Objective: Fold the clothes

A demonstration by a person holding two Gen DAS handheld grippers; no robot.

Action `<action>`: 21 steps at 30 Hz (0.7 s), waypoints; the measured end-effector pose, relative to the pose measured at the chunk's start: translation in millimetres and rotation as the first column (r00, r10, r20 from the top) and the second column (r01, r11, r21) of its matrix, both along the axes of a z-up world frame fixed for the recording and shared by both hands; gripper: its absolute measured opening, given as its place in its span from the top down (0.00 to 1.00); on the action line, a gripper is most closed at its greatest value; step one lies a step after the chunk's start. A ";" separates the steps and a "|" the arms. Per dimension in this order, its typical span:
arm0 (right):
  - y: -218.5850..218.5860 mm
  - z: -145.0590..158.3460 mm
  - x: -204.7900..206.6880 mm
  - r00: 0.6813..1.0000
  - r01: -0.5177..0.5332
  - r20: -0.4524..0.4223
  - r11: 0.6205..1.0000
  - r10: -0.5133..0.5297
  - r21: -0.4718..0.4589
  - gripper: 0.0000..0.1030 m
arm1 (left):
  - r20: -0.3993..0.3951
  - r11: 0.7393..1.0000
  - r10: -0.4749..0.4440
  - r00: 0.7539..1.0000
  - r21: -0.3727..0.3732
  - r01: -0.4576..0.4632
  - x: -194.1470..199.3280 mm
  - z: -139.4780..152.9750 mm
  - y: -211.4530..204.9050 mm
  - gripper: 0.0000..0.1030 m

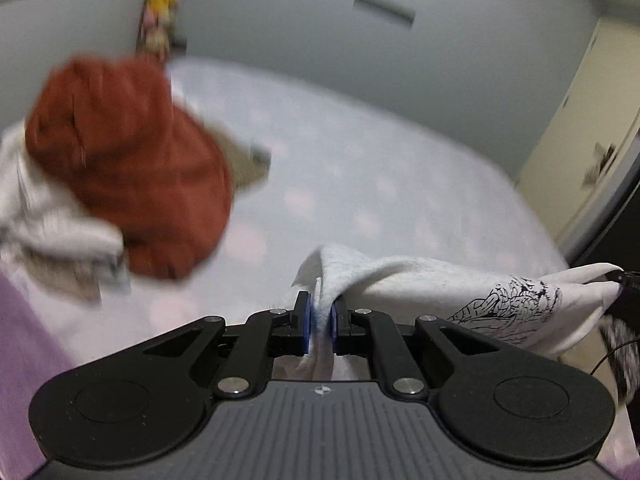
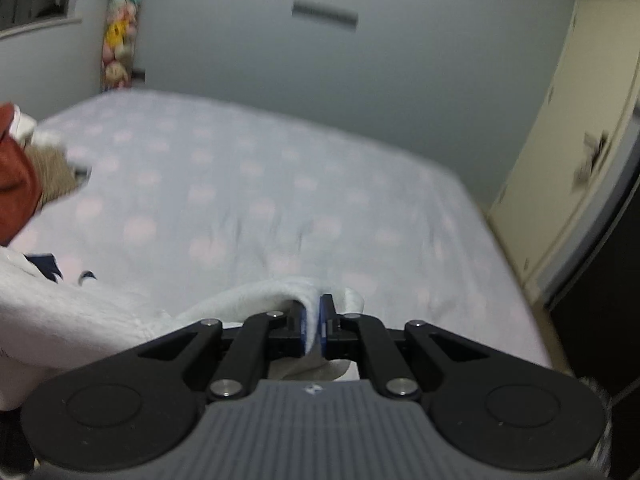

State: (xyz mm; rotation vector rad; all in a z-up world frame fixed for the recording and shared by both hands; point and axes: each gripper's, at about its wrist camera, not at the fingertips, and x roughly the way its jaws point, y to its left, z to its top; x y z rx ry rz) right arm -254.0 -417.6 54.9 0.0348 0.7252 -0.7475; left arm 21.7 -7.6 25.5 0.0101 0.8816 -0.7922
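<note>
A white shirt (image 1: 420,280) with a black line drawing hangs stretched above the bed. My left gripper (image 1: 320,308) is shut on one bunched edge of it, the cloth pinched between the blue pads (image 1: 306,320). At the far right of the left wrist view the shirt runs to the other gripper's black tip. In the right wrist view my right gripper (image 2: 314,312) is shut on another edge of the white shirt (image 2: 80,312), which drapes away to the left with dark blue marks on it.
A pale bed sheet (image 2: 260,200) with faint pink dots spreads ahead. A heap of clothes with a rust-red garment (image 1: 128,168) on top sits at the left. A cream wardrobe (image 2: 560,160) stands right; a column of plush toys (image 2: 120,40) hangs in the far corner.
</note>
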 end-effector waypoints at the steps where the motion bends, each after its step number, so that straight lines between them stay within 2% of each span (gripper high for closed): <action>1: 1.0 -9.7 -9.6 1.000 0.017 -0.009 0.999 -0.017 0.033 0.93 | -0.029 0.999 -0.019 0.999 0.027 0.020 -1.6 -9.1 -0.6 0.92; 4: 4.0 -37.2 -35.9 0.996 0.081 -0.039 0.990 -0.077 0.119 0.93 | -0.087 0.991 -0.087 0.992 0.099 0.096 -7.6 -28.1 0.1 0.92; 7: 8.7 -63.8 -56.2 0.989 0.130 -0.095 0.973 -0.114 0.190 0.93 | -0.128 0.971 -0.151 0.980 0.168 0.171 -15.6 -42.2 -1.8 0.90; 10: 12.5 -80.7 -66.7 0.985 0.144 -0.130 0.958 -0.115 0.249 0.91 | -0.154 0.957 -0.170 0.973 0.211 0.201 -26.2 -50.5 1.6 0.85; 12: 12.3 -80.3 -68.8 0.986 0.144 -0.125 0.953 -0.114 0.265 0.89 | -0.154 0.956 -0.155 0.976 0.225 0.188 -30.4 -49.6 3.7 0.81; 13: 13.3 -78.1 -68.9 0.986 0.143 -0.122 0.954 -0.114 0.262 0.84 | -0.149 0.957 -0.146 0.978 0.230 0.178 -31.6 -47.8 4.7 0.79; 15: 15.7 -70.2 -71.6 0.987 0.127 -0.126 0.962 -0.099 0.241 0.75 | -0.126 0.960 -0.126 0.984 0.233 0.153 -31.8 -40.0 6.5 0.66; 17: 19.5 -58.7 -72.4 0.989 0.101 -0.129 0.973 -0.075 0.208 0.73 | -0.099 0.964 -0.112 0.989 0.229 0.132 -32.0 -29.7 8.5 0.55; 21: 26.3 -30.5 -69.1 0.995 0.045 -0.096 0.986 -0.030 0.163 0.63 | -0.057 0.980 -0.085 0.995 0.178 0.094 -27.6 -10.4 11.7 0.48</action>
